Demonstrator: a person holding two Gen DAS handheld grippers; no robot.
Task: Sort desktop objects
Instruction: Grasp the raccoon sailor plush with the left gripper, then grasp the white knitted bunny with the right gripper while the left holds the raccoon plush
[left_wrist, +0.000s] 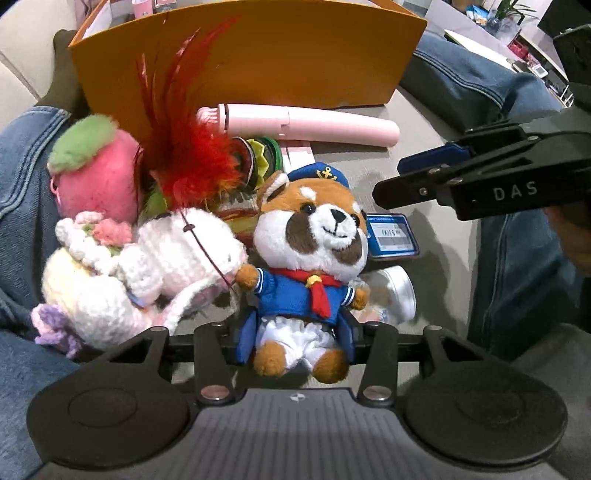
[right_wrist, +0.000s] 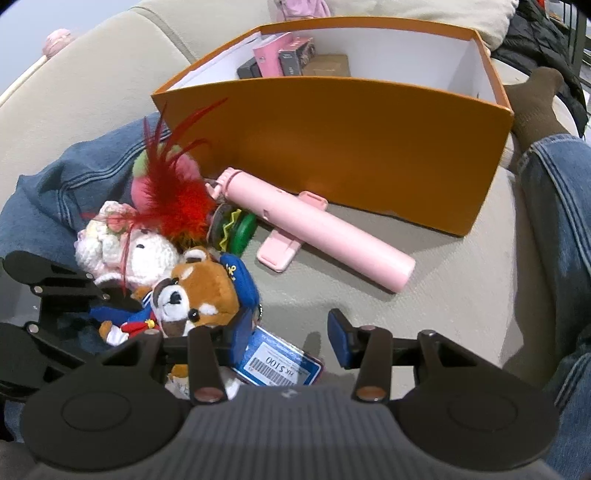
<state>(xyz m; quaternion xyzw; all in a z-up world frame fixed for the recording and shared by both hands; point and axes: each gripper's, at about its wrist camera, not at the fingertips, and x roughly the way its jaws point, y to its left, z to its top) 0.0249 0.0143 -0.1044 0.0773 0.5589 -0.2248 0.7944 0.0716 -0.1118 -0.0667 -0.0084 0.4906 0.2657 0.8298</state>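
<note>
The sailor-dog plush (left_wrist: 310, 266) lies on its back low in the centre of the left wrist view, head toward the top of the frame and feet toward the bottom, so its long axis runs straight up the picture. It rests on a beige cushion (left_wrist: 443, 236), not a desk, just beside a white crochet doll (left_wrist: 147, 273) on its left and a blue price card (left_wrist: 393, 236) on its right. The left tongs (left_wrist: 297, 341) straddle its lower body, one blue pad on each side at the legs; whether the pads actually press I cannot tell. The right tongs (right_wrist: 291, 338) are released, with only the card's corner and bare cushion between them, the plush's head by the left pad. The left hand looks the nearer and better placed. Beyond lie a pink selfie stick (left_wrist: 306, 123) and the orange box (left_wrist: 251, 55).
</note>
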